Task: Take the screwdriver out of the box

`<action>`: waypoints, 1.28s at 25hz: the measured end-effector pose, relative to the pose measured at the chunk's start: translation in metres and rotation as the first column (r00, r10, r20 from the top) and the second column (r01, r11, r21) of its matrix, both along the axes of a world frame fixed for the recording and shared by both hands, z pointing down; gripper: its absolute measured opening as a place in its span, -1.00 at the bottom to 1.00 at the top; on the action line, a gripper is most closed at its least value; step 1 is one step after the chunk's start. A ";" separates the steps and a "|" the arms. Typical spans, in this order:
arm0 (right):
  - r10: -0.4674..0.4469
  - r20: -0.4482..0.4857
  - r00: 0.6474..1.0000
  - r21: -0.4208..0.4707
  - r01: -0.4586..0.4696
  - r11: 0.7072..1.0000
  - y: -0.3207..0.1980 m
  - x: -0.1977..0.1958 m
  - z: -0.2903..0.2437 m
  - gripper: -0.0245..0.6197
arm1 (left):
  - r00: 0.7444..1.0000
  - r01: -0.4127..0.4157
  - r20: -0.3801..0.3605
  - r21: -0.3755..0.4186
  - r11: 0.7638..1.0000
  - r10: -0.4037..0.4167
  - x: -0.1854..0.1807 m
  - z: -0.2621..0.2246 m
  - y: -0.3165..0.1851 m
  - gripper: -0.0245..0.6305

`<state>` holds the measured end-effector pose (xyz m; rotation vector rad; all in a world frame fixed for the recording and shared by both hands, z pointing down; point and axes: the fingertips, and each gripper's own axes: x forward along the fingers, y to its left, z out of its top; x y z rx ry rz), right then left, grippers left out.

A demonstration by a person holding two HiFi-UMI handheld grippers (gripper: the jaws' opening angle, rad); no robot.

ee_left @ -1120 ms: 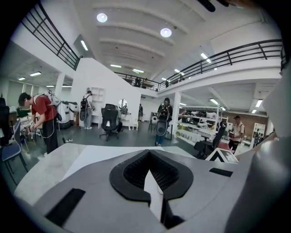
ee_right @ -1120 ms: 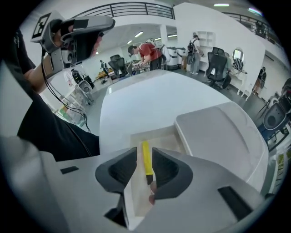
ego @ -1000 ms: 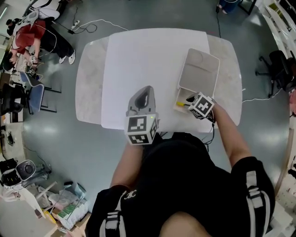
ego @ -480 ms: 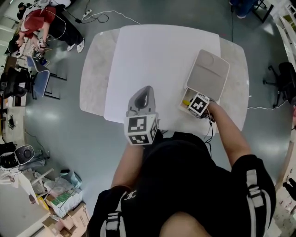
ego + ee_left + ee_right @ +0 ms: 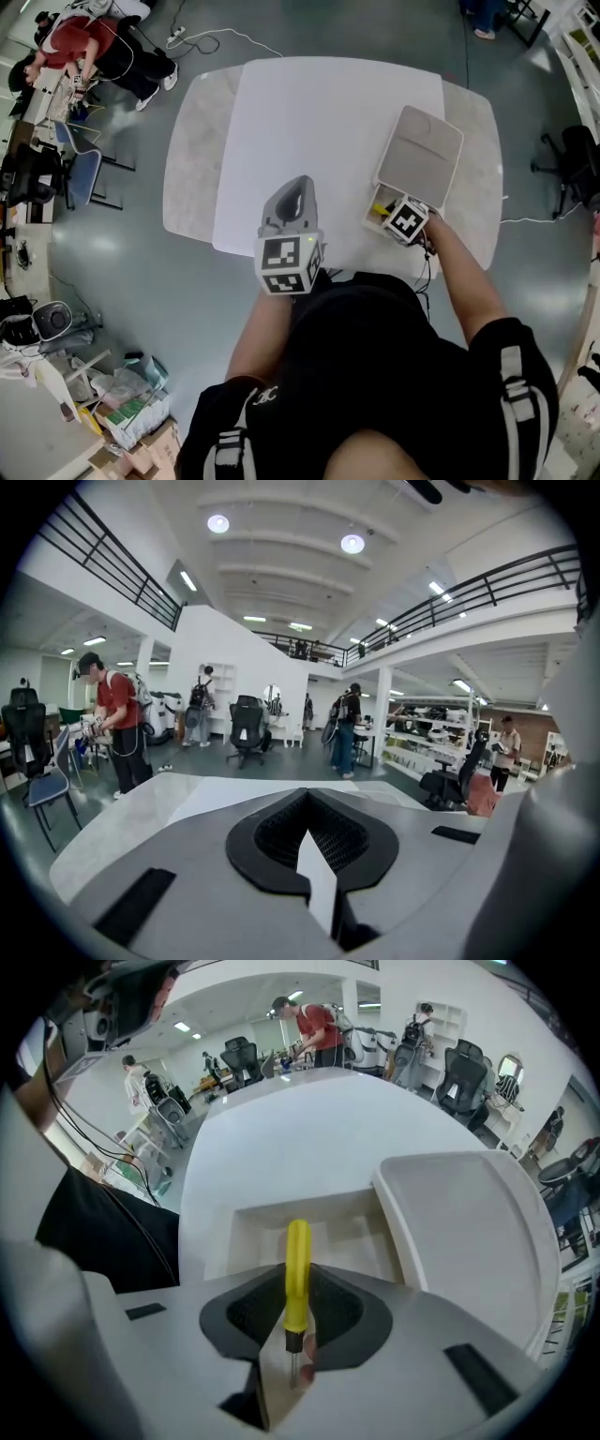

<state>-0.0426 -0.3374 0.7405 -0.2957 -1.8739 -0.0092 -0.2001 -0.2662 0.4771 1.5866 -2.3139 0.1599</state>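
The yellow-handled screwdriver (image 5: 297, 1251) stands upright between the jaws of my right gripper (image 5: 298, 1286), which is shut on its handle, with the thin metal shaft pointing back toward the camera. It is just above the near end of the open white box (image 5: 328, 1227), whose lid (image 5: 464, 1232) lies flipped back to the right. From the head view, the right gripper (image 5: 392, 214) sits over the box's (image 5: 375, 192) near end, and a bit of yellow handle (image 5: 382, 209) shows beside it. My left gripper (image 5: 296, 192) hangs shut and empty over the table's near edge.
The box rests near the right front of a white table (image 5: 309, 122) with marble-look ends (image 5: 187, 169). Grey floor surrounds it. A person in red (image 5: 70, 47) sits among chairs at far left, and an office chair (image 5: 572, 155) stands to the right.
The right gripper stays at the near end of the box, turned slightly, with the screwdriver between its jaws. The left gripper has not moved. The head camera has shifted a little.
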 end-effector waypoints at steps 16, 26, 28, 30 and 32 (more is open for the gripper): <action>0.429 0.466 0.774 -0.020 -0.476 0.879 -0.070 -0.009 -0.130 -0.69 | 0.977 -0.215 0.027 0.056 0.975 0.213 0.027 -0.005 -0.057 -0.91; 0.497 0.773 0.394 -0.071 -0.725 0.685 -0.096 0.029 -0.256 -0.69 | 0.950 -0.312 0.027 0.084 0.946 0.311 0.050 -0.025 -0.080 -0.91; 0.481 0.824 0.300 -0.086 -0.772 0.630 -0.106 0.041 -0.280 -0.69 | 0.939 -0.343 0.035 0.097 0.934 0.341 0.055 -0.026 -0.093 -0.91; 0.456 0.863 0.218 -0.097 -0.813 0.574 -0.112 0.055 -0.297 -0.69 | 0.929 -0.371 0.038 0.104 0.923 0.369 0.063 -0.025 -0.101 -0.91; 0.433 0.890 0.145 -0.112 -0.850 0.514 -0.114 0.072 -0.307 -0.69 | 0.919 -0.395 0.030 0.104 0.913 0.394 0.073 -0.021 -0.105 -0.91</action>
